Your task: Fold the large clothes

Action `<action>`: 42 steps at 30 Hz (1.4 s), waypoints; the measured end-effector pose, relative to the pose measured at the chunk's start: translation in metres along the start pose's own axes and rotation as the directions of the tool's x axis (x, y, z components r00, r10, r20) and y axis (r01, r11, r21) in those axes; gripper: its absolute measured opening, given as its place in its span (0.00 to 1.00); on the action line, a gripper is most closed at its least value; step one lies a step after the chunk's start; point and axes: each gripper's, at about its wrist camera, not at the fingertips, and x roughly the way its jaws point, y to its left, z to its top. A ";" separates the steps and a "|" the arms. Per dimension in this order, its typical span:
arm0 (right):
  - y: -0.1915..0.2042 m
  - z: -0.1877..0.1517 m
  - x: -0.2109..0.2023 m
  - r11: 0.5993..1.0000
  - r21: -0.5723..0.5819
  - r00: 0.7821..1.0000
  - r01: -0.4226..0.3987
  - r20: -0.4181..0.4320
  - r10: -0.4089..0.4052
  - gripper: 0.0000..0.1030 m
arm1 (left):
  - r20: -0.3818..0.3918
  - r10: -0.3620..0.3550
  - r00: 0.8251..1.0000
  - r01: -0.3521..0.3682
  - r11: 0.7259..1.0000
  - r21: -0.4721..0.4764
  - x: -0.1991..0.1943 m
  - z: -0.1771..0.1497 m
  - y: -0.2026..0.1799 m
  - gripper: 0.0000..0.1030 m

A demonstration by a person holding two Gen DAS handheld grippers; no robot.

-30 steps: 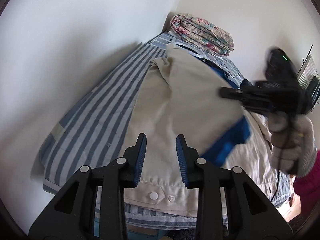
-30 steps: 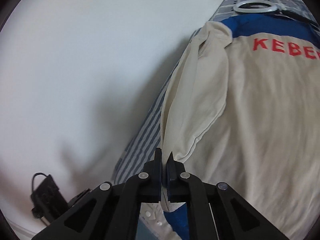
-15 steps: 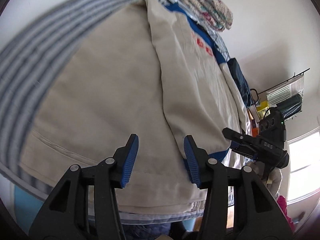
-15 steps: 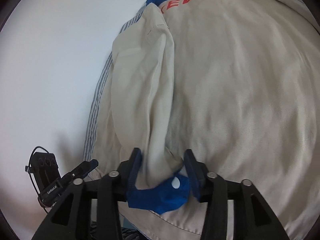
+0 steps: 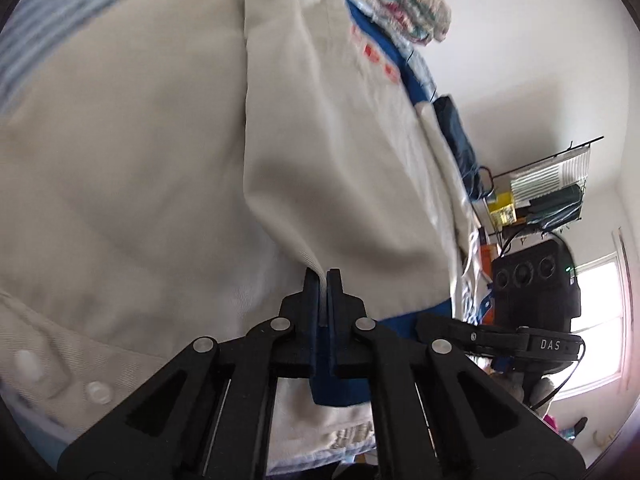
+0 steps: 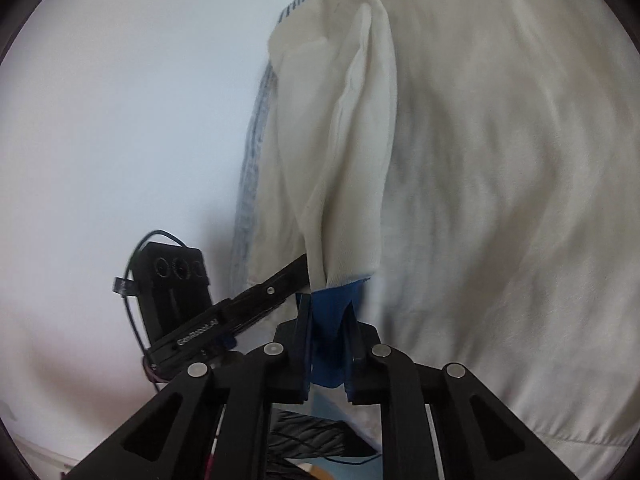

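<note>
At the near edge of the bed, the left gripper (image 5: 323,276) is clenched on a fold of the large cream cotton jacket with blue trim (image 5: 132,168), a thin ridge of its cloth pinched between the dark pads. Just to the right, the right gripper (image 6: 327,312) has its jaws closing on the blue cuff (image 6: 334,308) at the end of the jacket's folded-in sleeve (image 6: 344,168), and the pads press the cuff on both sides. In the right wrist view the left gripper's finger reaches in from the left and meets the same sleeve end. The jacket lies spread flat over a blue-and-white striped bedsheet (image 5: 52,12), with white snap buttons (image 5: 96,390) along its near hem. Farther off, red lettering (image 5: 376,58) crosses the jacket beside a blue band. Beyond it, at the far end of the bed, sits a rolled floral quilt (image 5: 404,4). To the far right stands a black wire rack (image 5: 552,196) against the white wall.
</note>
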 end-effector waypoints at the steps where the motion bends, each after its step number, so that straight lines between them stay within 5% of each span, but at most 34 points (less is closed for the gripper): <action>1: 0.007 -0.002 -0.002 1.000 -0.017 1.000 -0.015 -0.005 0.015 0.10 | 0.021 -0.011 1.000 0.011 1.000 0.015 -0.013 0.001 -0.005 0.00; 2: 0.014 -0.005 -0.006 0.998 -0.056 1.000 0.014 -0.013 -0.015 0.10 | 0.041 -0.018 0.999 0.017 0.999 0.044 -0.027 0.001 -0.012 0.00; 4: 0.036 -0.009 -0.007 0.968 -0.173 0.982 0.180 -0.032 -0.189 0.40 | 0.081 0.017 0.997 -0.026 0.993 0.114 -0.048 -0.004 -0.024 0.00; 5: 0.046 -0.011 -0.010 0.939 -0.227 0.963 0.258 -0.012 -0.268 0.44 | 0.086 0.036 0.996 -0.047 0.989 0.138 -0.053 -0.008 -0.026 0.00; 11: 0.104 0.032 -0.024 0.849 -0.358 0.921 0.388 0.115 -0.372 0.46 | 0.042 0.090 0.995 -0.093 0.992 0.080 -0.044 -0.021 -0.006 0.01; 12: 0.115 0.044 -0.023 0.836 -0.375 0.916 0.400 0.131 -0.380 0.46 | 0.026 0.089 0.996 -0.090 0.995 0.054 -0.041 -0.022 -0.001 0.07; 15: 0.146 0.088 -0.004 0.774 -0.434 0.886 0.460 0.179 -0.427 0.50 | 0.017 0.103 0.995 -0.103 0.994 0.024 -0.033 -0.025 0.009 0.52; 16: 0.155 0.102 0.008 0.745 -0.460 0.874 0.483 0.193 -0.447 0.50 | 0.029 0.111 0.993 -0.112 0.994 0.019 -0.032 -0.027 0.011 0.55; 21: 0.185 0.163 0.077 0.667 -0.526 0.840 0.527 0.203 -0.503 0.50 | -0.005 0.128 0.992 -0.128 0.992 0.011 -0.006 -0.025 0.017 0.55; 23: 0.195 0.184 0.106 0.629 -0.553 0.823 0.546 0.215 -0.525 0.50 | -0.014 0.133 0.991 -0.133 0.991 0.028 -0.002 -0.027 0.017 0.39; 24: 0.198 0.199 0.122 0.611 -0.565 0.815 0.554 0.218 -0.538 0.51 | -0.028 0.126 0.992 -0.125 0.992 0.030 0.001 -0.025 0.018 0.14; 25: 0.202 0.214 0.138 0.591 -0.575 0.803 0.566 0.224 -0.552 0.51 | -0.037 0.117 0.992 -0.116 0.993 0.023 0.004 -0.024 0.020 0.08; 31: 0.203 0.271 0.209 0.516 -0.592 0.746 0.619 0.238 -0.622 0.51 | -0.018 0.077 0.997 -0.077 0.997 0.005 -0.004 -0.019 0.026 0.03; 35: 0.192 0.288 0.246 0.425 -0.592 0.662 0.685 0.261 -0.702 0.50 | 0.016 0.073 0.997 -0.073 0.997 0.026 -0.017 -0.018 0.022 0.03; 38: 0.179 0.295 0.265 0.349 -0.591 0.585 0.727 0.269 -0.765 0.35 | 0.029 0.065 0.997 -0.066 0.998 0.025 -0.024 -0.018 0.023 0.02; 40: 0.173 0.297 0.270 0.311 -0.582 0.544 0.752 0.281 -0.790 0.09 | 0.033 0.054 0.998 -0.054 0.998 0.015 -0.034 -0.022 0.029 0.02; 42: 0.175 0.298 0.265 0.328 -0.572 0.557 0.752 0.284 -0.781 0.04 | 0.043 0.050 0.998 -0.050 0.999 0.004 -0.045 -0.023 0.034 0.02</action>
